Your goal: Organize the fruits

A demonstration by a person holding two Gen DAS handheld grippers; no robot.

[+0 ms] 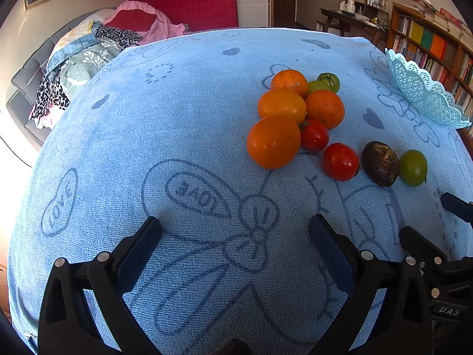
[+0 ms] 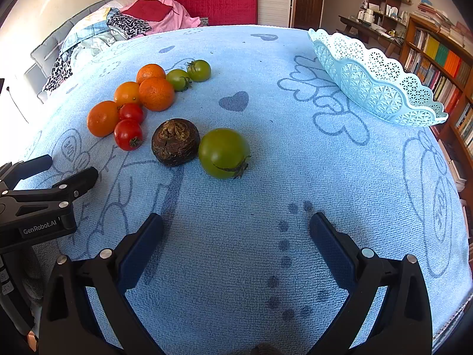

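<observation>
Black, both of them: left claw (image 1: pixel 235 230) and right claw (image 2: pixel 236 227) spread wide, holding nothing, low over the blue towel (image 2: pixel 266 177) on the table. Ahead of the right claw, a big green tomato (image 2: pixel 223 153) touches a dark brown fruit (image 2: pixel 174 142). Beyond, left: two red tomatoes (image 2: pixel 128 134), four oranges (image 2: pixel 156 93), two small green tomatoes (image 2: pixel 199 70), clustered. Pale blue lattice basket (image 2: pixel 375 85) far right, well apart from the fruit.
</observation>
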